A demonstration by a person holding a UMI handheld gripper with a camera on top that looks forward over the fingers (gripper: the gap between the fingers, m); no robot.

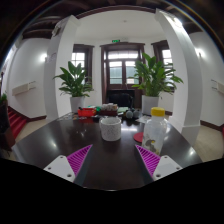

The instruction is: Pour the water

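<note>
A wide hall with white columns and two potted plants (pixel 77 78) is filling the background, and in front of it a dark round surface (pixel 60 142) is carrying everything that matters. On it, at about one o'clock from the claw (pixel 110 158), a pale translucent jug (pixel 155 132) with a yellowish cap is standing upright, its long axis running vertically and its mouth pointing up; which way any spout is facing cannot be told. Dead ahead at twelve o'clock, just beyond the fingertips, a small white cup (pixel 110 128) is sitting upright, and a few small reddish and dark items are lying behind it. The claw is hanging released, its pink pads (pixel 77 157) spread wide apart with nothing between them. The jug is probably thin plastic, light unless full, somewhat squeezable and smooth-sided, so taking it around the middle of the body, below the shoulder, is looking safest. The cup is likely the receiving vessel.
</note>
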